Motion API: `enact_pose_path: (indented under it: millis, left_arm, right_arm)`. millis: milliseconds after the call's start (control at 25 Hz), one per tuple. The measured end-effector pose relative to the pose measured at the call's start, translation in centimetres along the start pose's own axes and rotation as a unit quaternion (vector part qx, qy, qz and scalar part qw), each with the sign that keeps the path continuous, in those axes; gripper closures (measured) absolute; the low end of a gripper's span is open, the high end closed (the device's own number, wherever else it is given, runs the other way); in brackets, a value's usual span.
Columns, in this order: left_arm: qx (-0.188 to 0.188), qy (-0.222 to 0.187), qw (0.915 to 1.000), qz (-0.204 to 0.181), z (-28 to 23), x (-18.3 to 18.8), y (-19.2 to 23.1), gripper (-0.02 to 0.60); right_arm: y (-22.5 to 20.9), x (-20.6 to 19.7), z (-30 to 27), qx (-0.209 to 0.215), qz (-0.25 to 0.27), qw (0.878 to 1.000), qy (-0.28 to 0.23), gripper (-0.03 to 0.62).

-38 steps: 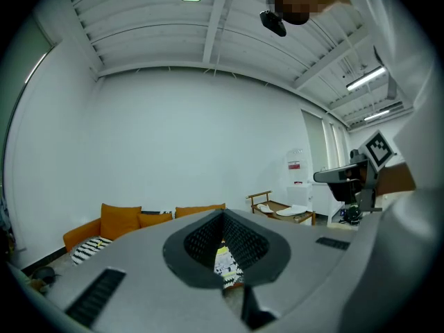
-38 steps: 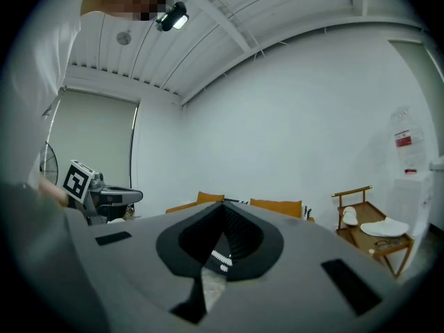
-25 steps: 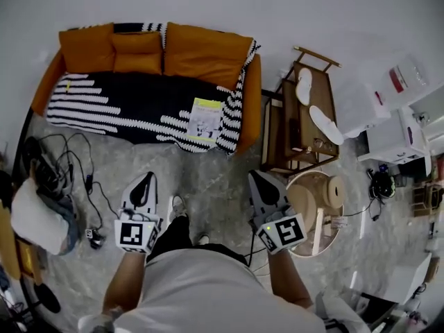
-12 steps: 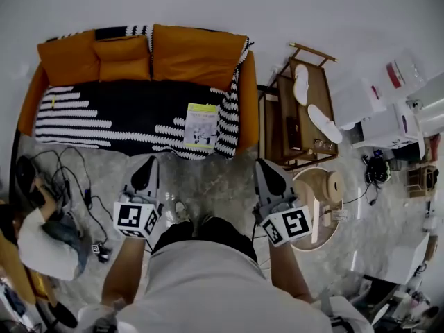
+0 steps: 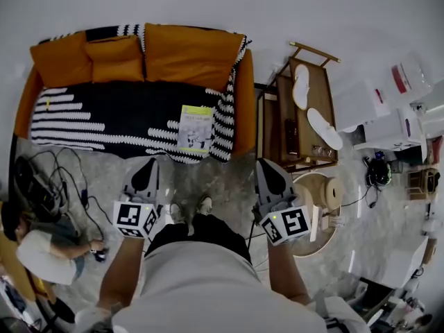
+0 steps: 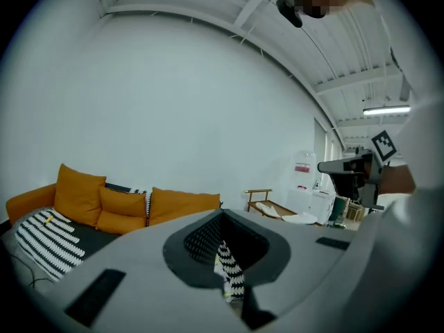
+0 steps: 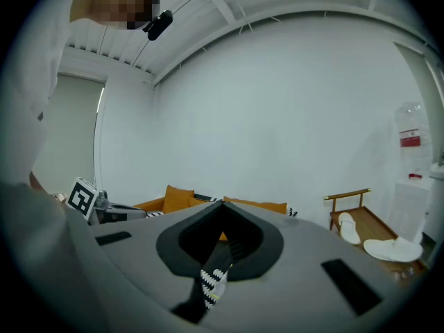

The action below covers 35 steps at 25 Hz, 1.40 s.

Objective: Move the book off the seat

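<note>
A book (image 5: pixel 195 127) with a yellow-green and white cover lies flat on the right part of the seat of an orange sofa (image 5: pixel 187 54), on a black-and-white striped blanket (image 5: pixel 104 120). Both grippers hang in front of the sofa, over the floor, short of the seat edge. My left gripper (image 5: pixel 144 174) points at the blanket's front hem, left of the book, jaws shut and empty. My right gripper (image 5: pixel 272 175) points past the sofa's right arm, jaws also shut and empty. The sofa's cushions (image 6: pixel 104 203) show in the left gripper view; the book is hidden there.
A wooden rack (image 5: pixel 300 127) with white slippers (image 5: pixel 326 127) stands right of the sofa. Beside my right gripper is a round wooden stool (image 5: pixel 316 200). Cables (image 5: pixel 59 179) and a bundle lie on the floor at left. White boxes (image 5: pixel 374 106) stand at far right. My feet (image 5: pixel 187 210) are between the grippers.
The sofa and book have come nearer in the head view as I stepped toward them. Both grippers stayed shut and kept their spacing.
</note>
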<state>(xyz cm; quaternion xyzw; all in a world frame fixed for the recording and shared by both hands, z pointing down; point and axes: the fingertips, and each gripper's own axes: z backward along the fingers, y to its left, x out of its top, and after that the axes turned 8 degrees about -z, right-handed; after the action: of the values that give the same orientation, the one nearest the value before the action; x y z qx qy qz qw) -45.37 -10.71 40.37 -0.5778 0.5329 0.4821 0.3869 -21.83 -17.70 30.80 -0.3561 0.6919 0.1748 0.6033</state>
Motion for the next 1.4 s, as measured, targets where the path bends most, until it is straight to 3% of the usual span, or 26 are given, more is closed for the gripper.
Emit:
enact_pose_path:
  millis: [280, 520, 680, 840, 1400]
  left_arm:
    - [0.003, 0.027, 0.9995, 0.013, -5.3, -4.7, 0.4, 0.565]
    - [0.003, 0.064, 0.9974, 0.033, -12.4, -14.8, 2.4, 0.565]
    - [0.0, 0.086, 0.9957, 0.034, -16.7, -21.6, 4.1, 0.565]
    - [-0.009, 0.109, 0.9936, 0.026, -19.7, -26.9, 5.0, 0.564]
    - [-0.029, 0.197, 0.9797, 0.024, -24.6, -39.0, 6.5, 0.563]
  right_arm:
    - [-1.1, -5.5, -7.1, 0.075, 0.003, 0.996, 0.057, 0.572]
    - [-2.9, -14.9, -13.8, 0.107, -0.014, 0.989, 0.104, 0.572]
    - [-4.8, -22.5, -17.1, 0.104, -0.021, 0.984, 0.144, 0.572]
    - [-7.2, -27.2, -19.3, 0.095, -0.03, 0.983, 0.152, 0.572]
    - [-11.3, -35.9, -22.6, 0.074, -0.045, 0.981, 0.176, 0.572]
